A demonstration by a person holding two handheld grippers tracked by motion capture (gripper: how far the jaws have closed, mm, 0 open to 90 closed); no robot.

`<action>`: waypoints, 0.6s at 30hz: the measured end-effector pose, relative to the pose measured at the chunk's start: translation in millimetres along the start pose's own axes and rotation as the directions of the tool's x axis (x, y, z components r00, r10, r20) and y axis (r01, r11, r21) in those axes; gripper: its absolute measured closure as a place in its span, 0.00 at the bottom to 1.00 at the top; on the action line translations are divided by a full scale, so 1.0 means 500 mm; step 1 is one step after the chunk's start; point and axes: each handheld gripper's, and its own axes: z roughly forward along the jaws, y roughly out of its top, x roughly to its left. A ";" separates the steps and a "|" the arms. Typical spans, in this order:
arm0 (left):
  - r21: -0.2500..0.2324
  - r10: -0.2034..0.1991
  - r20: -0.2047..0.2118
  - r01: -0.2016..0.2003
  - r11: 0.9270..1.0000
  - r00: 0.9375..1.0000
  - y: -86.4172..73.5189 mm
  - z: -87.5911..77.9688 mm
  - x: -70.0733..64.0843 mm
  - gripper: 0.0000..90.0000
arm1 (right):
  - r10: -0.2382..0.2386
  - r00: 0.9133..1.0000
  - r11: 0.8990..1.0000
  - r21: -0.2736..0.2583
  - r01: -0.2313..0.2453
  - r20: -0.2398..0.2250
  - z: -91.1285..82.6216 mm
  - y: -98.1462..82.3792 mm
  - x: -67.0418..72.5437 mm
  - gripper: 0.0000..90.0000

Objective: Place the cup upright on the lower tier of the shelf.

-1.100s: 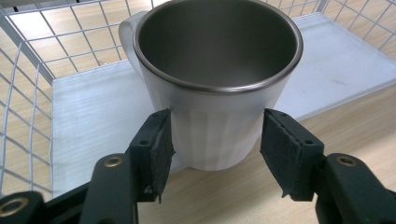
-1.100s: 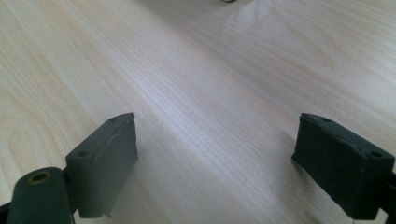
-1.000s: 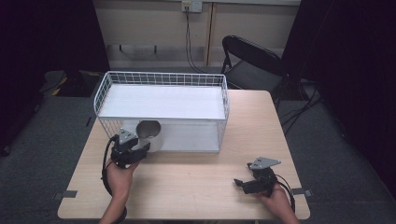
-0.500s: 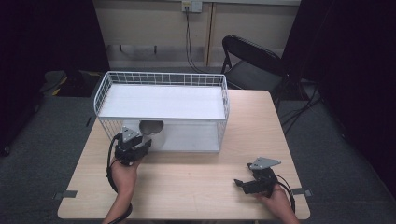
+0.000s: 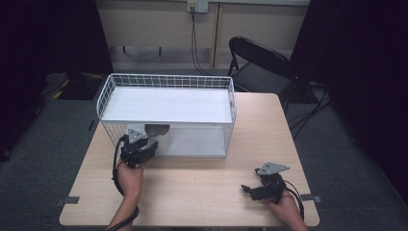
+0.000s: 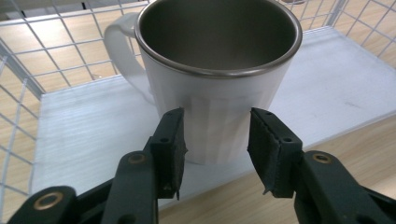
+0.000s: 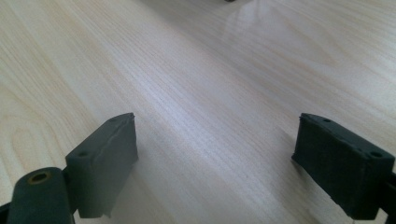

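A white mug (image 6: 219, 74) with a steel inside and a handle on its left stands upright on the lower white board of a wire rack (image 5: 108, 91). In the high view the mug (image 5: 157, 129) is at the rack's front left, under the top board. My left gripper (image 6: 217, 149) is open just in front of the mug, with its jaws narrower than the mug's body and nothing between them. Those jaws have just been closing. The left gripper (image 5: 146, 142) sits at the rack's front edge. My right gripper (image 5: 248, 189) rests open, low over the bare wooden table (image 7: 196, 70).
The white wire rack takes up the table's far half, with wire walls at its left and back. A black folding chair (image 5: 260, 67) stands behind the table's far right corner. Bare tabletop (image 5: 202, 183) lies between my two hands.
My left gripper has edged forward to the rack's front edge and its jaws have narrowed. The mug now sits further under the top board. The right gripper has not moved.
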 end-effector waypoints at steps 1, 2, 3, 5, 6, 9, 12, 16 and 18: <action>0.004 0.001 0.000 -0.001 1.000 1.000 0.001 0.001 0.001 0.62 | 0.000 1.000 1.000 0.000 0.000 0.000 0.000 0.000 0.000 0.14; 0.005 0.004 0.000 -0.004 1.000 1.000 0.002 0.001 0.001 0.61 | -0.001 1.000 1.000 0.000 0.001 0.000 0.000 0.000 0.000 0.14; 0.004 0.001 -0.003 -0.001 1.000 1.000 0.003 0.001 -0.001 0.61 | 0.000 1.000 1.000 0.000 0.000 0.000 0.000 0.000 0.000 0.14; -0.010 -0.008 0.002 0.008 1.000 1.000 0.005 -0.001 -0.003 0.58 | 0.000 1.000 1.000 0.000 0.000 0.000 0.000 0.000 0.000 0.14; -0.010 -0.008 0.002 0.008 1.000 1.000 0.005 -0.001 -0.003 0.57 | 0.000 1.000 1.000 0.000 0.000 0.000 0.000 0.000 0.000 0.14; -0.010 -0.001 0.015 0.001 1.000 1.000 0.007 -0.005 -0.007 0.54 | 0.001 1.000 1.000 0.000 -0.001 0.001 0.000 0.000 0.000 0.14; -0.008 0.011 0.030 -0.010 1.000 0.999 0.007 -0.011 -0.008 0.49 | 0.001 1.000 1.000 0.000 -0.001 0.001 0.000 0.000 0.000 0.14; -0.006 0.025 0.057 -0.024 1.000 0.998 0.004 -0.019 -0.006 0.37 | 0.001 1.000 1.000 0.000 -0.001 0.001 0.000 0.000 0.000 0.14; -0.003 0.020 0.096 -0.020 1.000 0.995 0.001 -0.021 -0.002 0.36 | 0.002 1.000 1.000 0.000 -0.002 0.002 0.000 0.000 0.001 0.14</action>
